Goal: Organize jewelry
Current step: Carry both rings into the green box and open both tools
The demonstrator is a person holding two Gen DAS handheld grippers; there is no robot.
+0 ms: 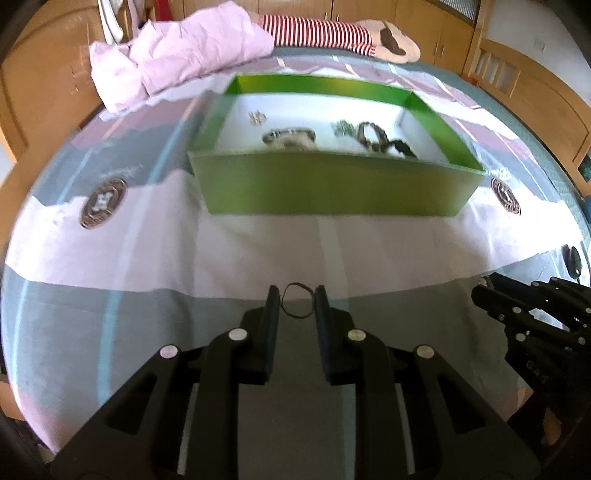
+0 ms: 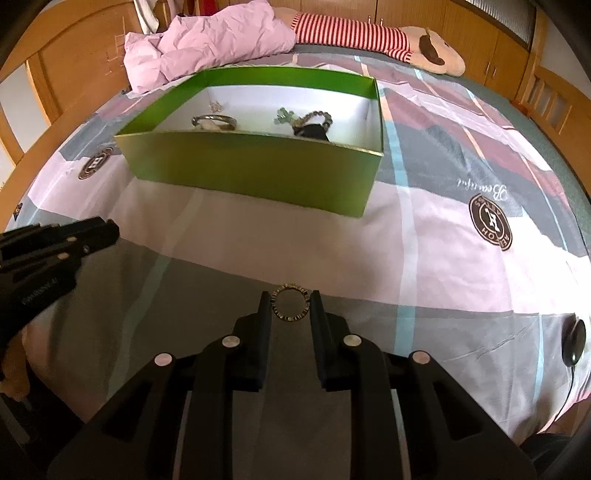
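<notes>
1. A thin black loop [image 1: 295,301] sits between the fingertips of the left gripper [image 1: 297,295], touching or nearly touching both inner faces, above the bedsheet [image 1: 184,258]; the blur hides whether it is gripped or just framed.
2. A patterned ring [image 2: 290,303] sits between the fingertips of the right gripper [image 2: 290,301], its rim meeting both fingers.
3. The left gripper's fingers stand narrowly apart, about the loop's width; I cannot tell if they press it.
4. The right gripper's fingers are narrowly spaced and appear to clasp the ring at its sides.
5. The green box [image 2: 258,173] lies ahead of both grippers, well apart from them, open-topped, holding a silver bangle [image 2: 214,121], a beaded bracelet [image 2: 314,118] and small pendants.
6. Both grippers point forward over the bed toward the box, roughly level, side by side; each shows at the edge of the other's view.
7. A pink blanket [image 2: 207,44] and a striped plush doll [image 2: 369,35] lie beyond the box.
</notes>
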